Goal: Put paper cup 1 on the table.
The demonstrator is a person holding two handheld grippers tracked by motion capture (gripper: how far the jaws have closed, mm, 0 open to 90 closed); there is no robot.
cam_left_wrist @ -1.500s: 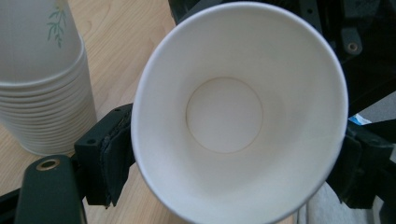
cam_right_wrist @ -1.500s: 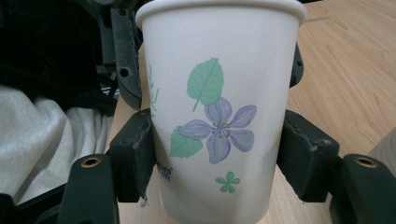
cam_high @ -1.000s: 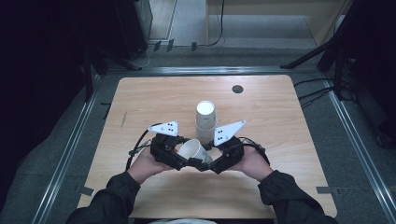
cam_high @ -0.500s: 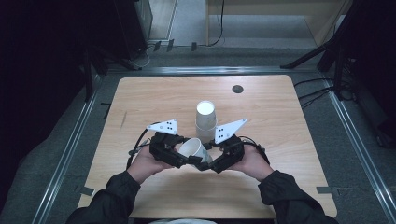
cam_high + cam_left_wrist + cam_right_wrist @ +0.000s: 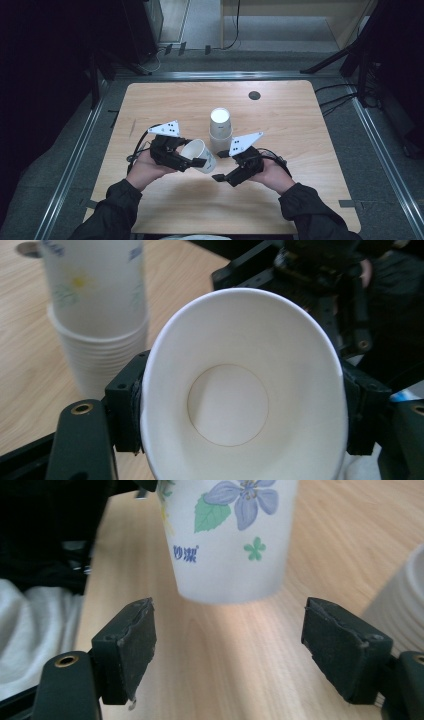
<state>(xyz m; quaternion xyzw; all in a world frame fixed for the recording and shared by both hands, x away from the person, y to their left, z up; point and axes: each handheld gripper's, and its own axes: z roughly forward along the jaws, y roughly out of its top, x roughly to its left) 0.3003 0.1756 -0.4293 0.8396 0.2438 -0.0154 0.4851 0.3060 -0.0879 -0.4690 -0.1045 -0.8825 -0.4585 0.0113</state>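
One cup has been taken off the stack and is clamped at its rim by the left gripper, just beside the stack. The right gripper has just been opening, and nothing is held between its wide jaws. Placing the cup is judged to remain.

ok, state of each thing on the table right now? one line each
cup: off the stack, tipped on its side, squeezed oval between the left tongs' pads.
stack: upside-down cups, standing on the table.
left tongs: shut on the cup near its rim.
right tongs: open, jaws have just been opening, nothing between them; the cup's base sits just ahead.
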